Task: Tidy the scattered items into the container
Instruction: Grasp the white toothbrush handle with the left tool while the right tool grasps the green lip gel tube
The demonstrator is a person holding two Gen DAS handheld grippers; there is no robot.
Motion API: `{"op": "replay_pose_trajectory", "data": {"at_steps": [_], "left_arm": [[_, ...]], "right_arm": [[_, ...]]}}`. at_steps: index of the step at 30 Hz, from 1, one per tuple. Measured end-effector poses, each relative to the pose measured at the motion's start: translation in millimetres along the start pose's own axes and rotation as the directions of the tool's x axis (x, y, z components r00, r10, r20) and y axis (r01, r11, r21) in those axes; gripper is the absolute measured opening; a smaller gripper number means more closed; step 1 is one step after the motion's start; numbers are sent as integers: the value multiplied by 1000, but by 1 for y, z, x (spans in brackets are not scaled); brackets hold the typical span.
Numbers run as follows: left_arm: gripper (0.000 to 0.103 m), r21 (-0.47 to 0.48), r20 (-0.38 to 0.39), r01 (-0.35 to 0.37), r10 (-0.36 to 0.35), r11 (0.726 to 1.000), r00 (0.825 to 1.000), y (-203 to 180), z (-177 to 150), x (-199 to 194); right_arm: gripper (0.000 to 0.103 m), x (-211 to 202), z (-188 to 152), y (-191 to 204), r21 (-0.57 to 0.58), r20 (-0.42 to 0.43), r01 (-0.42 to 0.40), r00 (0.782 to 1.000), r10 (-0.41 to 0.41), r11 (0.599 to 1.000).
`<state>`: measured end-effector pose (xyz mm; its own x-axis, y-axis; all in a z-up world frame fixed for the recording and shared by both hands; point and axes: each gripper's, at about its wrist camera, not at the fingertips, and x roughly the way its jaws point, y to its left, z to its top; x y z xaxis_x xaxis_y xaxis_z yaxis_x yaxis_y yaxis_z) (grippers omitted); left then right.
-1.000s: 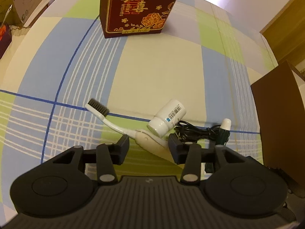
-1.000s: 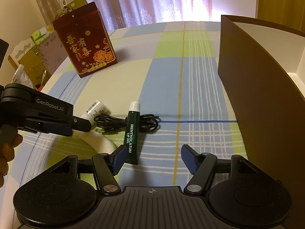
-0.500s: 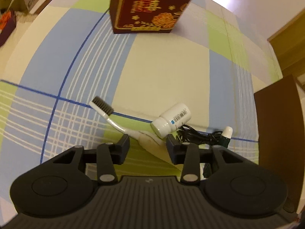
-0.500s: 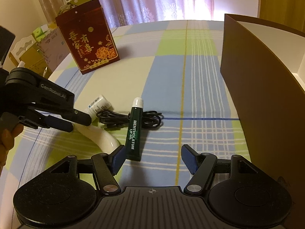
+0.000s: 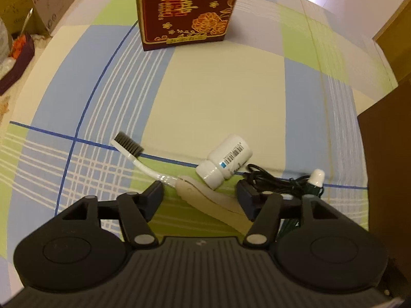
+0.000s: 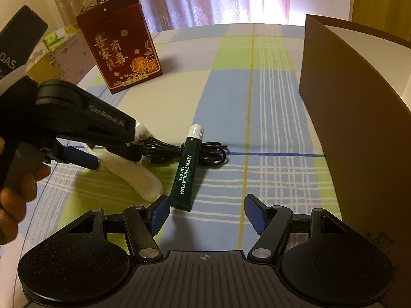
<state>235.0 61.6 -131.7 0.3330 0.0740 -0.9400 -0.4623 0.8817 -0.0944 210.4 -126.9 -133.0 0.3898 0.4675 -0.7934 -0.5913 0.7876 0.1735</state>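
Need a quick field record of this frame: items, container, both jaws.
surface: checked cloth
loose items: toothbrush; white bottle lying on its side; black cable; green lip gel tube across the cable
container: brown box, at the right, open top
other: red gift box, upright, far side
left gripper: jaws open either side of the toothbrush handle, not closed on it
right gripper: jaws open, empty, tube end just ahead of its left jaw

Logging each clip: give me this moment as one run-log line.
left tool: open, straddling toothbrush handle | right tool: open, near lip gel tube | container: nothing placed yet
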Motion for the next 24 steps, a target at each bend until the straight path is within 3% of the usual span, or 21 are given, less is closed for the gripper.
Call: {"op": "replay_pose_trajectory", "data": {"at_steps": [4, 9, 12, 19, 24], "left_arm": [[60, 113, 16, -31, 30, 993, 999, -3, -11, -3], [32, 261, 48, -18, 5, 965, 999, 27, -36, -16], [22, 309, 40, 15, -29, 951, 999, 53, -46, -24], [18, 370, 31, 32, -46, 929, 998, 91, -66, -38], [18, 344, 34, 20, -34, 939, 999, 97, -71, -41]], "right_arm": [[71, 0, -2, -7, 17, -1, 8, 1000, -8, 1000], [71, -4, -5, -6, 10, -3, -5, 1000, 5, 1000], [71, -5, -7, -2, -3, -7, -14, 1000, 14, 1000], [71, -3, -9, 5, -28, -10, -22, 1000, 22, 999], [71, 1, -3, 11, -39, 16, -20, 1000, 21, 999]]}}
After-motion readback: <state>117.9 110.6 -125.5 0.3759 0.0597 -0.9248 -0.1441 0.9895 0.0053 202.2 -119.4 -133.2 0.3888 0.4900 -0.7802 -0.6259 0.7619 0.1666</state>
